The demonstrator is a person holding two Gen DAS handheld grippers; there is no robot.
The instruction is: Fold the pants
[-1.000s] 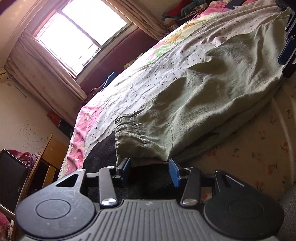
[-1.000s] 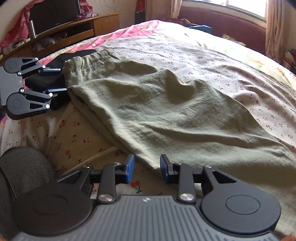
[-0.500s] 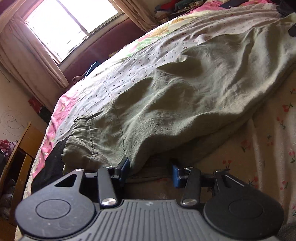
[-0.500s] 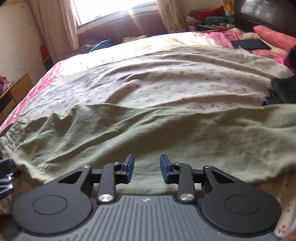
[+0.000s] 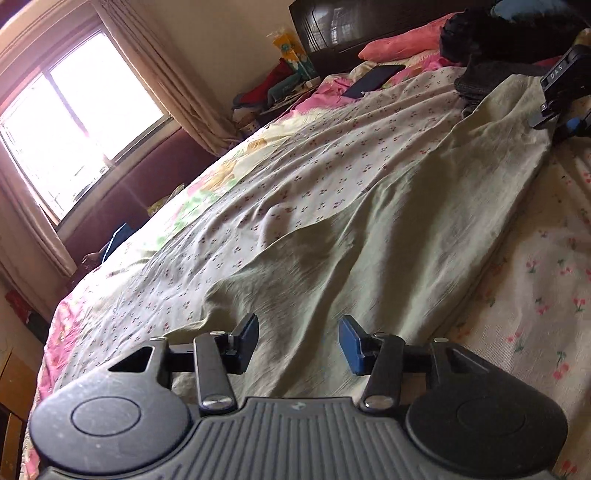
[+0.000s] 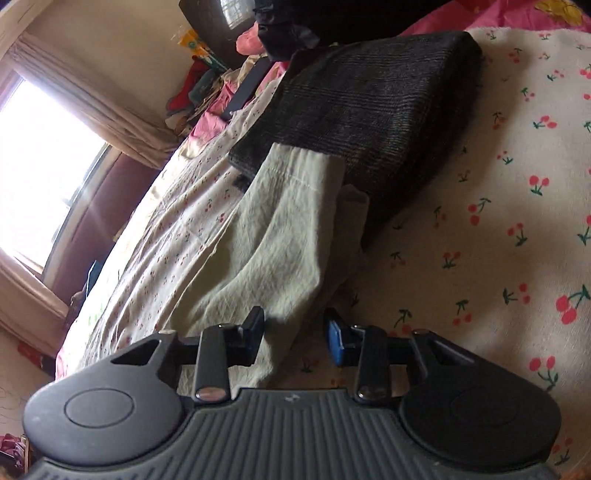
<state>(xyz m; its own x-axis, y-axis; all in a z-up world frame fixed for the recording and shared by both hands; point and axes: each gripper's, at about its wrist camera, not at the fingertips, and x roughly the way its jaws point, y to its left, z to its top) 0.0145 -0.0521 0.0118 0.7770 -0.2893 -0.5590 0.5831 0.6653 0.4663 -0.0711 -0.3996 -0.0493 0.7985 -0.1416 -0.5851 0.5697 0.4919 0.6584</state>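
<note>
Pale green pants (image 5: 388, 240) lie stretched lengthwise on the flower-print bedspread (image 5: 295, 177). My left gripper (image 5: 299, 341) hovers low over their middle stretch. Its jaws are opening, the cloth lies under them and the pads grip nothing. In the right wrist view the leg hems (image 6: 299, 173) end against a dark folded garment (image 6: 369, 110). My right gripper (image 6: 295, 332), rolled onto its side, hangs over the near edge of the leg (image 6: 266, 266). Its jaws are opening too, with the pads off the cloth. The right gripper (image 5: 561, 107) also shows at the far end in the left wrist view.
A cherry-print sheet (image 6: 517, 221) covers the near side of the bed. A dark flat device (image 5: 373, 79) and a pink pillow (image 5: 402, 40) lie by the dark headboard (image 5: 351, 26). A curtained window (image 5: 74, 122) is on the far wall.
My left gripper slid from the waistband along the pants to their middle. My right gripper swept to the hem end by the dark garment and rolled over. Both pairs of jaws stand slightly wider.
</note>
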